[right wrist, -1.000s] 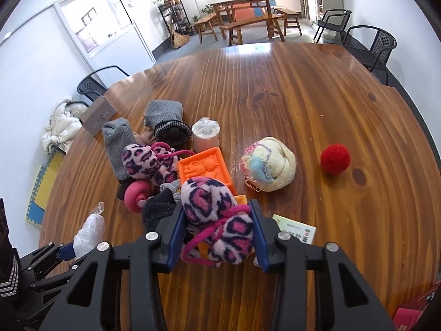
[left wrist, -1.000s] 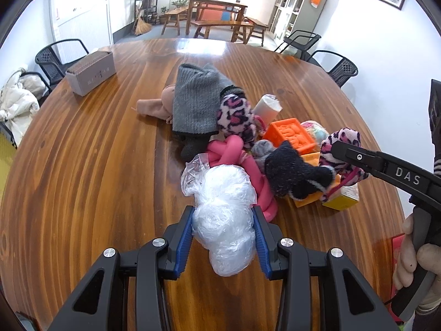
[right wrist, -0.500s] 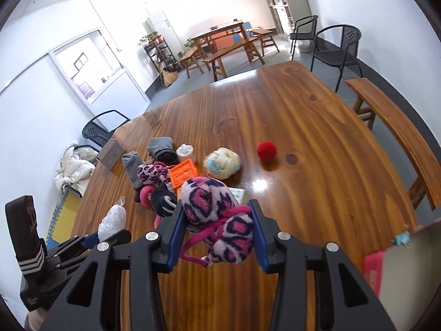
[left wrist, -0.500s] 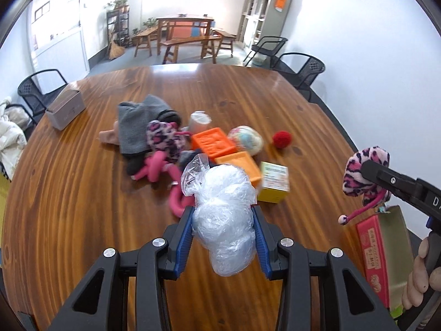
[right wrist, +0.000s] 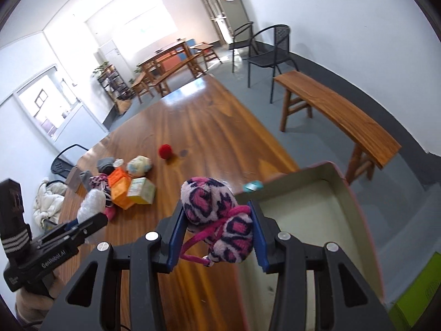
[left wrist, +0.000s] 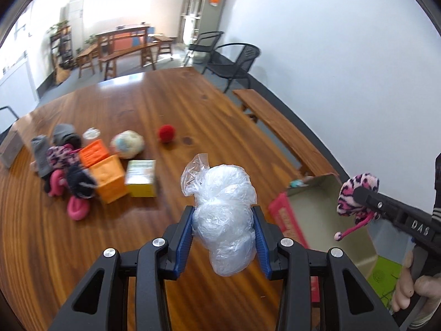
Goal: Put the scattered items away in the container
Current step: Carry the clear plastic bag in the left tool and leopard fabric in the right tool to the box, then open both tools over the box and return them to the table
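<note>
While both tools hang in the air, each is clenched on a load. Between the blue pads of the left gripper [left wrist: 223, 238] sits a crumpled plastic bag [left wrist: 223, 218], bulging above and below the fingers, over the wooden table [left wrist: 171, 110] near its edge. To its right, the right gripper [right wrist: 216, 235] pinches a pink leopard-print plush [right wrist: 217, 215], whose pink cord dangles below the pads; from the left camera the same plush [left wrist: 357, 193] hangs over the open box [left wrist: 317, 207].

Just ahead and to the right of the right gripper, that box [right wrist: 355, 207] shows pale inner walls and a pink outer side; the plush hangs at its near left rim, partly over the table edge. A small teal thing [right wrist: 252, 186] sits at the box's far left corner; I cannot tell what it is.

Further ahead and left of the left gripper lies the scattered pile: a yellow-green carton [left wrist: 140, 178], an orange cube [left wrist: 109, 178] touching it, a second orange block [left wrist: 93, 151] behind, a dark sock [left wrist: 80, 183], a pink toy [left wrist: 77, 209], another leopard plush [left wrist: 59, 157] and grey socks [left wrist: 41, 154]. Beyond them rest a pale yarn ball [left wrist: 128, 146] and, apart to its right, a red pompom [left wrist: 166, 133].

Past the table's right edge stands a wooden bench [right wrist: 336, 115], with black chairs [right wrist: 268, 52] behind.
</note>
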